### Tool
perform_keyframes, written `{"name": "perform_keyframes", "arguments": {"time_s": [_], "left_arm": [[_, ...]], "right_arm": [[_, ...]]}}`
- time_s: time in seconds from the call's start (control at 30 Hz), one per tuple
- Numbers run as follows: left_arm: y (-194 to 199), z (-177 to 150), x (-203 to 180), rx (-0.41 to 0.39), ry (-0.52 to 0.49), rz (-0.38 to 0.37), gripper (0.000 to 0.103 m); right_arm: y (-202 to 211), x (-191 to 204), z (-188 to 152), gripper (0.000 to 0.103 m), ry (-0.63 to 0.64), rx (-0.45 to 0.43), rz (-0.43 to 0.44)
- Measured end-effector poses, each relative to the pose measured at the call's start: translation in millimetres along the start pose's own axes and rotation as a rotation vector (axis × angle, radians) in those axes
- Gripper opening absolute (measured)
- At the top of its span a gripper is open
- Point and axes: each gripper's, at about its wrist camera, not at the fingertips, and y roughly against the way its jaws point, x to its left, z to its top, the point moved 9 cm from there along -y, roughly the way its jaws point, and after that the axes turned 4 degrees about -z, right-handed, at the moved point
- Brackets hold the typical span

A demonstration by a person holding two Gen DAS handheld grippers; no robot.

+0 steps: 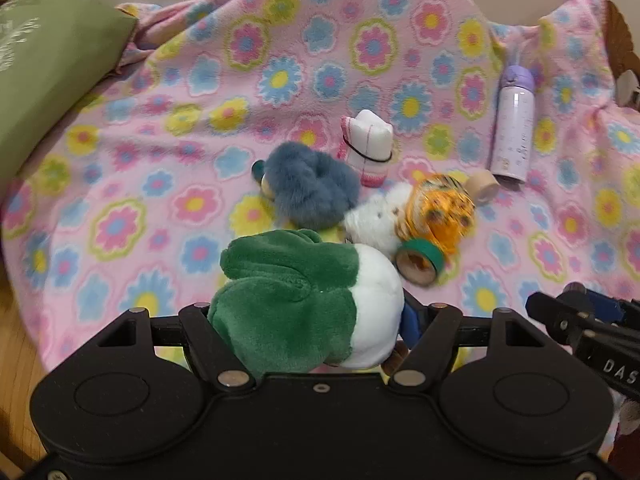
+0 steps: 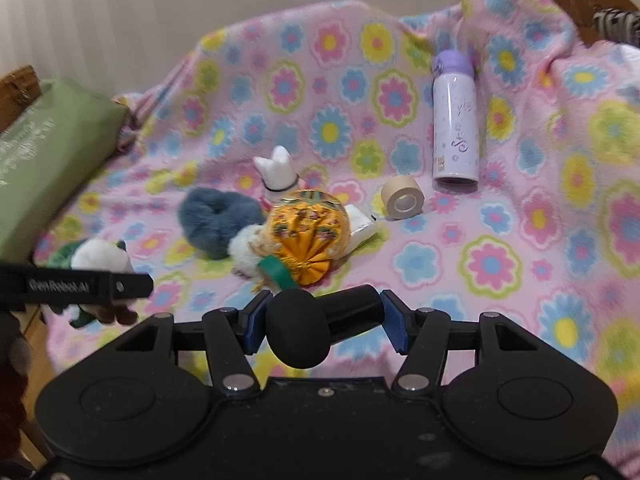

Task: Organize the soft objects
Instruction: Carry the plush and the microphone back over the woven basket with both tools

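Two grips on: left gripper (image 1: 308,320) clamped on green-and-white plush (image 1: 304,296), lifted just off the floral blanket (image 1: 160,160); right gripper (image 2: 320,320) clamped on black foam piece (image 2: 316,324). Plush looks light, squashy; its middle takes the pads best. Blue scrunchie (image 1: 310,184) lies beyond it.

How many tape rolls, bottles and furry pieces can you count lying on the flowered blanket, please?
Tape rolls: 2 (green tape roll, beige tape roll)
Bottles: 1 (purple bottle)
Furry pieces: 2 (blue furry piece, white furry piece)
Total: 5
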Motion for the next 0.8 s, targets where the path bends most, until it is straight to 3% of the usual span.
{"name": "perform_keyframes", "arguments": {"time_s": [0.33, 0.8], "left_arm": [[46, -73, -9, 0.029, 0.023, -0.022, 0.068], [66, -129, -14, 0.033, 0.025, -0.024, 0.068]], "right_arm": [[73, 13, -59, 0.057, -0.011, -0.013, 0.036], [108, 21, -128, 0.057, -0.025, 0.045, 0.029]]}}
